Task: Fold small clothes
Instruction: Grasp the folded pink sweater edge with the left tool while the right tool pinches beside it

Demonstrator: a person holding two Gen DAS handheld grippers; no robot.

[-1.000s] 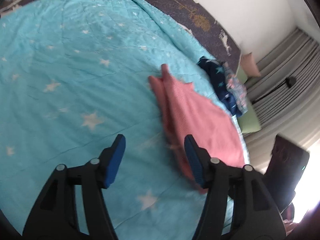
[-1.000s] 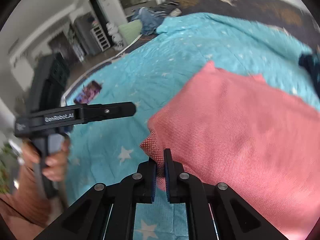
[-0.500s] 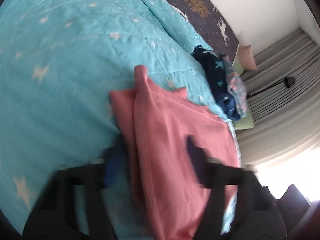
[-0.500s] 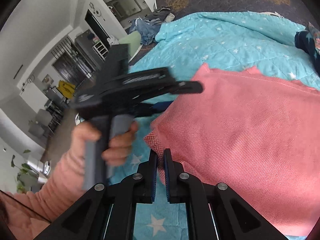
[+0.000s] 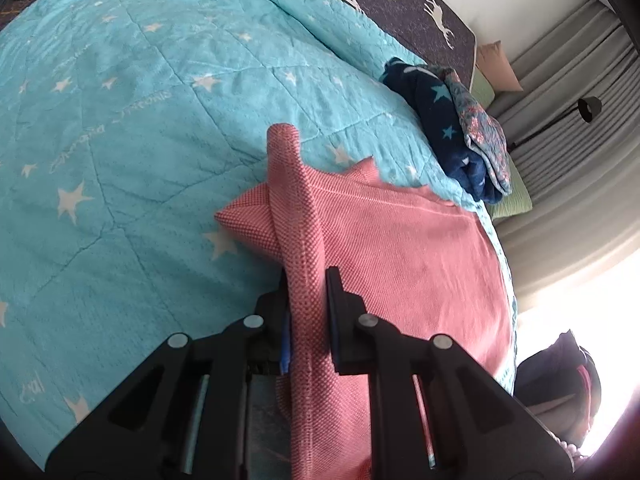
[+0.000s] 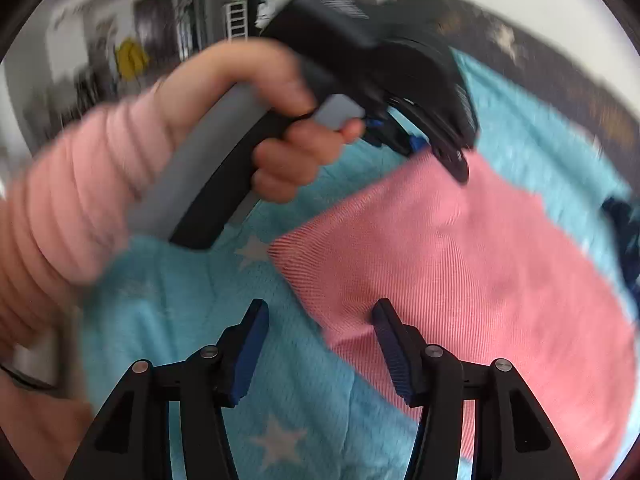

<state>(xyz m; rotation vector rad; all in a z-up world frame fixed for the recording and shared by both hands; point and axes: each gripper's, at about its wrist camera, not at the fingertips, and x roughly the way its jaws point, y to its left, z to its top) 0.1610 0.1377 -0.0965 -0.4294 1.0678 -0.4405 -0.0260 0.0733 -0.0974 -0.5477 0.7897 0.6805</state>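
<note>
A pink knit garment (image 5: 400, 256) lies partly folded on the turquoise star-patterned quilt (image 5: 140, 120). My left gripper (image 5: 308, 280) is shut on a bunched ridge along the garment's left edge. In the right wrist view the same garment (image 6: 460, 264) lies flat on the quilt, and my right gripper (image 6: 320, 316) is open, its right finger over the garment's near corner and its left finger over the quilt. The left gripper (image 6: 448, 152), held in a hand with a pink sleeve, pinches the garment's far corner.
A stack of folded dark blue star-print and floral clothes (image 5: 452, 128) sits at the quilt's far right edge. A dark deer-print headboard cover (image 5: 400, 4) lies behind, with grey curtains (image 5: 560, 80) and a lamp to the right.
My left gripper moved onto the pink garment and shut on its edge. My right gripper let go of the near corner and opened.
</note>
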